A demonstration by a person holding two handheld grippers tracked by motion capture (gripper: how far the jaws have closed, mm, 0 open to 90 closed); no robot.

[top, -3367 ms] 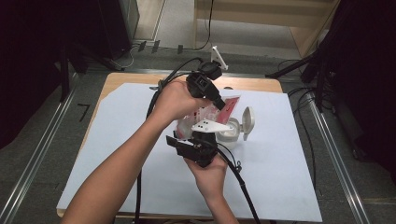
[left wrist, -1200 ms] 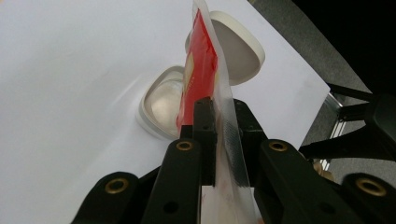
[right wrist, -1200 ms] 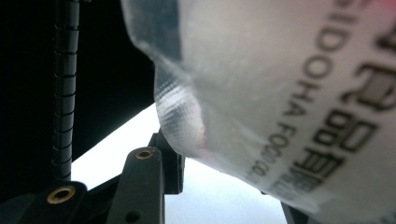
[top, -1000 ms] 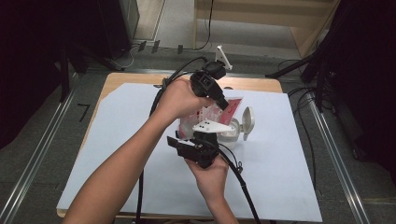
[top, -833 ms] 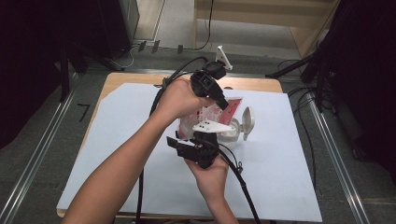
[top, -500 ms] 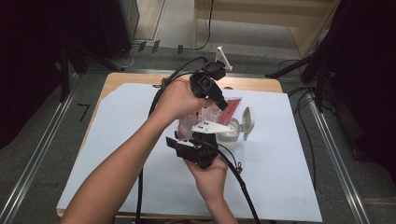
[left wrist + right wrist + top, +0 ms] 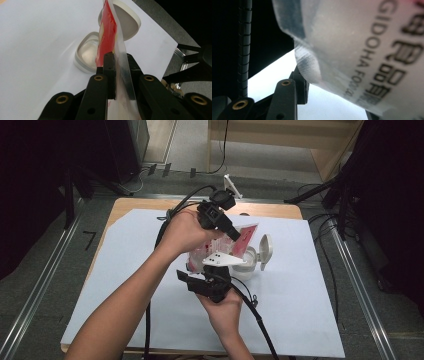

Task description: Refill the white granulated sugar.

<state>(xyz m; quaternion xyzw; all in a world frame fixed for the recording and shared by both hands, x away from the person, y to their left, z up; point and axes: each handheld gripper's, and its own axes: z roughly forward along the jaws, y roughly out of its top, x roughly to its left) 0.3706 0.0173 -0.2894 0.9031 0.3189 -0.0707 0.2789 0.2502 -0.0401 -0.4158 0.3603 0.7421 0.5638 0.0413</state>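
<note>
Now holding red-and-clear food pouch (image 7: 235,242) directly above open white container (image 7: 245,262). My left gripper (image 7: 117,72) pinching pouch edge; right gripper (image 7: 212,270) clamping its other end. Pouring into container seemingly not yet finished.

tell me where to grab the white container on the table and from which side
Judging by its pose, take the white container by its open rim on the person's side, coming from above. Its hinged lid stands open on the far right side, and the red pouch, pinched in the left gripper, hangs over its middle.
</note>
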